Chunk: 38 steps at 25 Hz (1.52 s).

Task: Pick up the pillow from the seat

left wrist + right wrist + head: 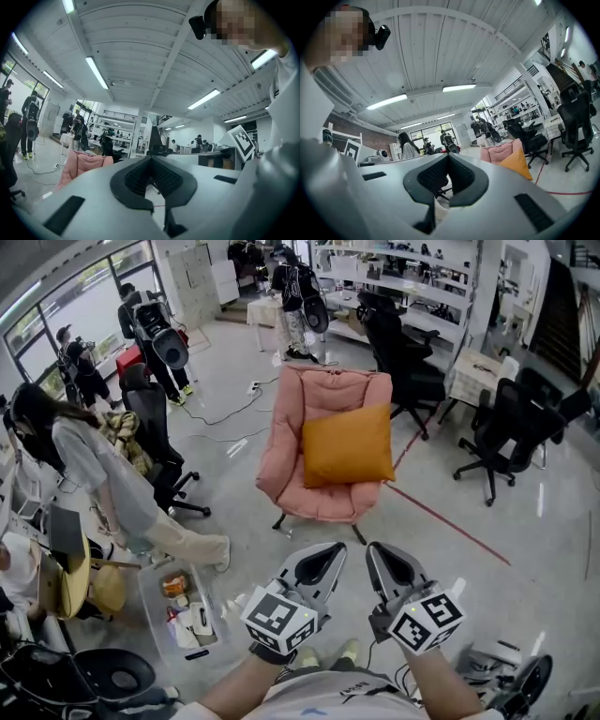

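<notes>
**Grippers shut and empty, pillow well ahead on the pink chair**

Left gripper (322, 561) and right gripper (388, 563) sit side by side close in front of the person. Each has its jaws pressed together with nothing between them. Both are well apart from the work.

Ahead across the grey floor (487, 587) stands a pink armchair (323, 390). The orange pillow (347, 446) rests on its seat, propped upright against the backrest, toward the armrest on the head view's right.

The pillow looks plump and cloth-covered, so it is probably light, soft and not fragile. It should give under the pads rather than resist them. The fabric should offer decent friction, though a shallow pinch may gather only cover and let the filling sag.

The best hold is likely along the exposed upper edge or at the two upper corners, one gripper each. There the bulk is thin enough to fit between jaws opened wide. The broad front face offers nothing to close on.
</notes>
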{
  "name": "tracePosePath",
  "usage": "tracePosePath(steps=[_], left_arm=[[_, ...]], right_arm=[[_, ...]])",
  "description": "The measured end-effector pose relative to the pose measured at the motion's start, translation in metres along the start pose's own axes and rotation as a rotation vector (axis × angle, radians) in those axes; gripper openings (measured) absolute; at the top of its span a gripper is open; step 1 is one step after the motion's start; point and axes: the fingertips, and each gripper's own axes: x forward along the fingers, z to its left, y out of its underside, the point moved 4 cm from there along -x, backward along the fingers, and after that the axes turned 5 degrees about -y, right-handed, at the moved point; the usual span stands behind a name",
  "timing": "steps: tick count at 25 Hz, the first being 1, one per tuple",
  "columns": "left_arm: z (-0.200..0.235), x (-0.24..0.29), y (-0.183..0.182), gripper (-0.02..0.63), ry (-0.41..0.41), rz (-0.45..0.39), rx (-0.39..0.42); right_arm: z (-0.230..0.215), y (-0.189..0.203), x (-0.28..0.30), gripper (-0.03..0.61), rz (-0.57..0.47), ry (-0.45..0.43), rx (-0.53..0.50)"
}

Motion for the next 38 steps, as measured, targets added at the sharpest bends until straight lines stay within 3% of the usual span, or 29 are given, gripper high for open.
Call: tracePosePath(steps=[6,25,32,38], left_arm=[[0.002,0.0,0.003,0.009,-0.015,-0.008,-0.005],[-0.019,0.043,0.015,0.011,-0.086,0.0,0.012],[0.0,0.067,0.019,0.011,-0.083,0.003,-0.004],[0.047,0.1,0.028,0.009,-0.05,0.004,-0.027]], right_arm=[[-0.004,0.001,-0.001,0.015,-0.044,-0.044,0.087],[-0.055,-0.003,-0.021,0.017,-0.07,-0.094,0.169],[-0.079,-0.002,-0.004,0.017,-0.058,-0.066,0.182],[-0.104,0.005,0.04,0.017,-0.04,-0.029,0.174]])
